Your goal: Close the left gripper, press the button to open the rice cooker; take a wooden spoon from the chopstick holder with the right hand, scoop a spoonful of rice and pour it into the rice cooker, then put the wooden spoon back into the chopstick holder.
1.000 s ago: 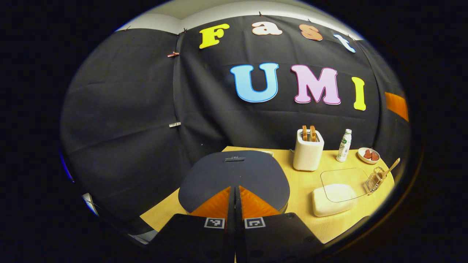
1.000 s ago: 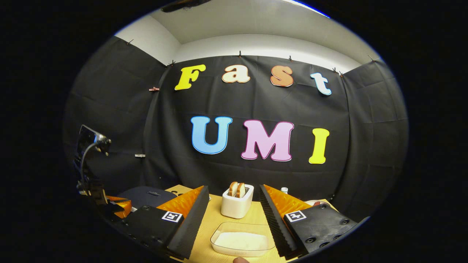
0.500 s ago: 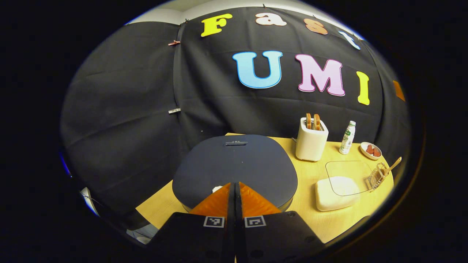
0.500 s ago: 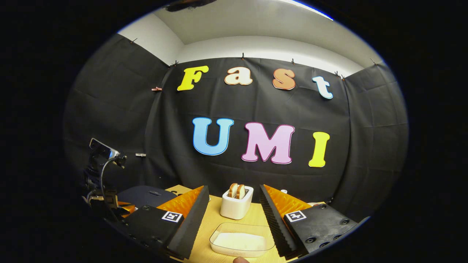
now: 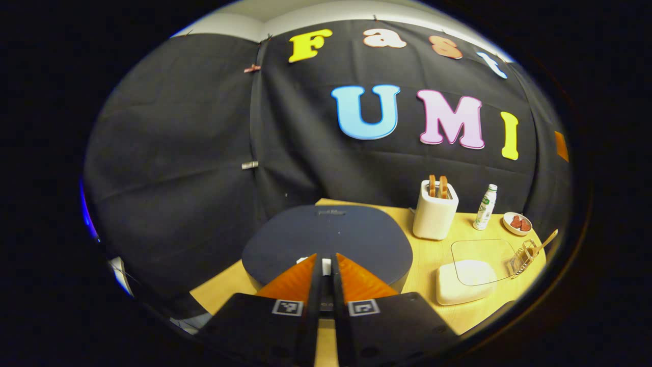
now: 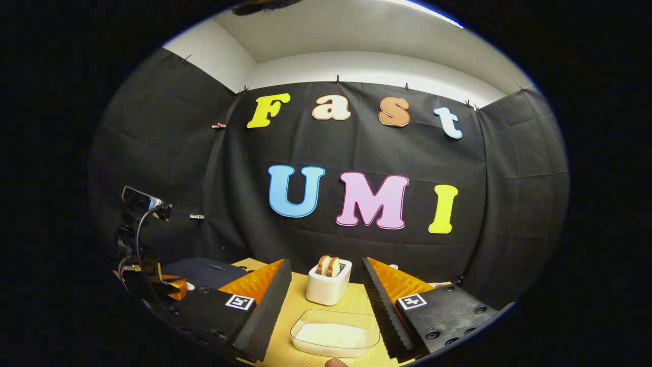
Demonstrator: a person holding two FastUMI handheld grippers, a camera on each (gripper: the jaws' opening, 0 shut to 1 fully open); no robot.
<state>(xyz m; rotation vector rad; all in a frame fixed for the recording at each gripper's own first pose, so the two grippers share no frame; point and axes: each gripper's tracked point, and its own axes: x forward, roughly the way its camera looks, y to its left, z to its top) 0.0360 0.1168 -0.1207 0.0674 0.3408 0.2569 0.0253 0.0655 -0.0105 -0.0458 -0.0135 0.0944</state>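
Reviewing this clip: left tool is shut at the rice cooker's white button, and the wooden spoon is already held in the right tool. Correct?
Not quite. The wooden spoon sits in the chopstick holder, as the left gripper view shows; the right tool is open. The rest holds.

Your two cameras face the back wall.
Left rides close over the rice cooker (image 5: 326, 239); right sits farther back; both share the toaster (image 6: 328, 285).
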